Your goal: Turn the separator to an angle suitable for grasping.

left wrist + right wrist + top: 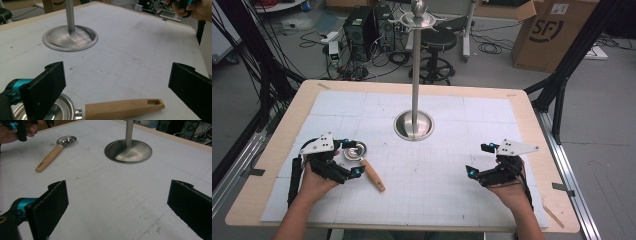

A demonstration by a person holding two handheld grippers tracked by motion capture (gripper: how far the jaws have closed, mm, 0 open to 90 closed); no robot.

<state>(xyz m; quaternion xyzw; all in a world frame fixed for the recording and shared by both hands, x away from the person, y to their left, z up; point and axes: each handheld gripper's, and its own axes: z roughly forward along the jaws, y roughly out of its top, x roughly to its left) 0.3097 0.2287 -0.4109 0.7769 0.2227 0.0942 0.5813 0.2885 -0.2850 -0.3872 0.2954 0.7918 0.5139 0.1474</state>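
From the high view, the left claw [343,159] sits low at the near left of the worktop [282,150], right beside a small steel strainer [354,151] whose wooden handle [373,175] runs out toward the near edge. The right claw [479,161] hovers well apart on the other side, over bare gridded mat [437,165]. Between them, farther back, a steel stand [414,125] rises on its round base.

Switch to the left gripper view and here is the detail the high camera cannot give: the jaws stand wide apart, nothing pressed between them, and the strainer [58,111] lies just under the left jaw with its handle [122,108] stretching across the gap, a hanging slot cut near its end. Whether that jaw touches the rim I cannot tell. The stand's base [70,37] gleams beyond, and the other hand [192,8] shows in the far corner.

The right gripper view shows its own jaws spread wide too, with only mat [112,195] between them. It gives the whole strainer [66,140] at a distance, bowl up, handle [48,158] pointing toward the camera, lying flat beside the left hand [15,131]. The stand's base [128,151] sits off to its right.
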